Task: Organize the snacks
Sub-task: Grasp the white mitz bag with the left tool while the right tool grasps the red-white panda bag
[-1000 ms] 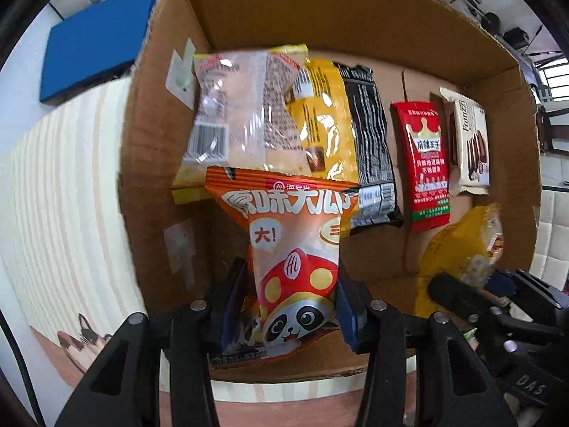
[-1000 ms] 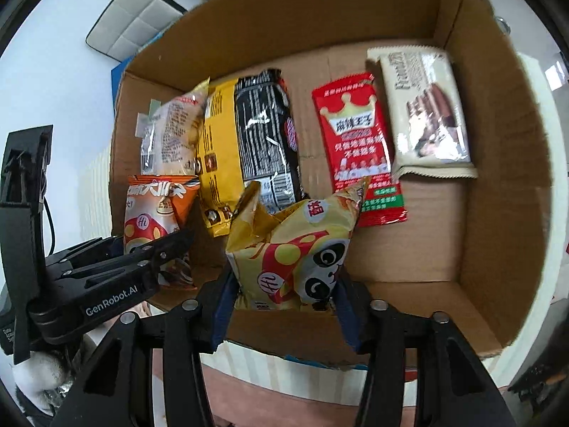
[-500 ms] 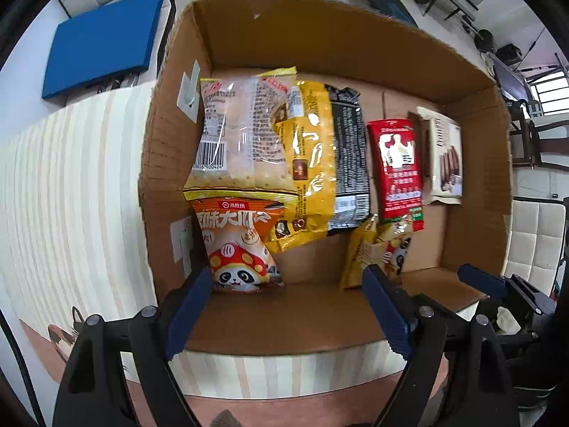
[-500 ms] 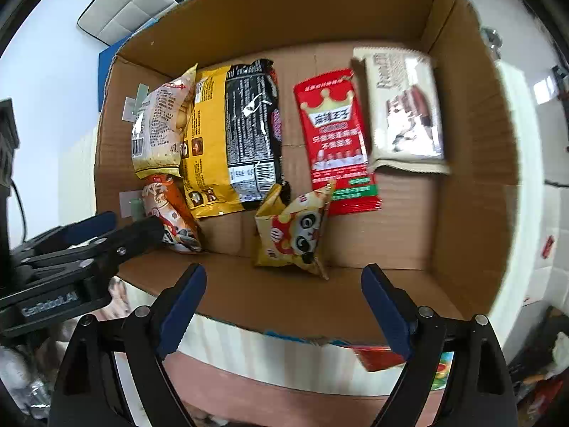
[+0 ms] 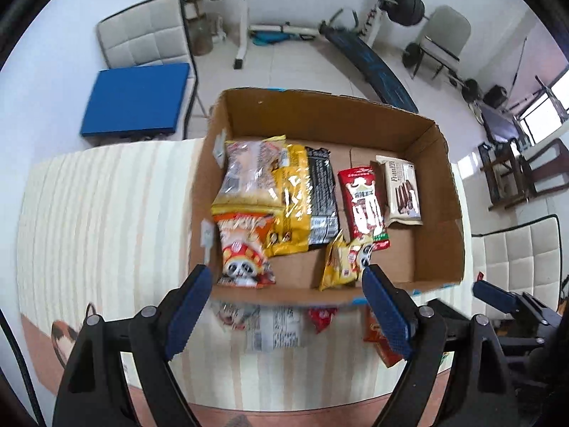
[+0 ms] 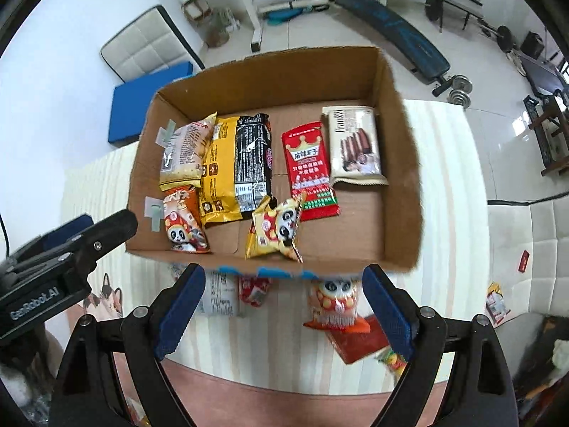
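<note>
A cardboard box (image 5: 441, 163) (image 6: 402, 142) on the striped table holds several snack packs. An orange panda pack (image 5: 243, 249) (image 6: 183, 222) lies at the box's near left. A yellow panda pack (image 5: 343, 259) (image 6: 277, 229) lies near the middle front. My left gripper (image 5: 284, 309) is open and empty, raised in front of the box. My right gripper (image 6: 282, 307) is open and empty, also in front of the box. Loose snacks lie on the table before the box: a white pack (image 6: 218, 295), a small red pack (image 6: 254, 290), a panda pack (image 6: 336, 306).
The striped tablecloth (image 5: 106, 213) covers the table. A red flat pack (image 6: 359, 341) lies near the table's front edge. White chairs, a blue mat (image 5: 135, 99) and a weight bench (image 6: 391, 32) stand beyond the table. The left gripper's body (image 6: 53, 274) shows at the right view's left.
Both grippers opened, let go of their panda packs in the box, and pulled up and back. The box now looks smaller and the loose snacks on the table have come into view.
</note>
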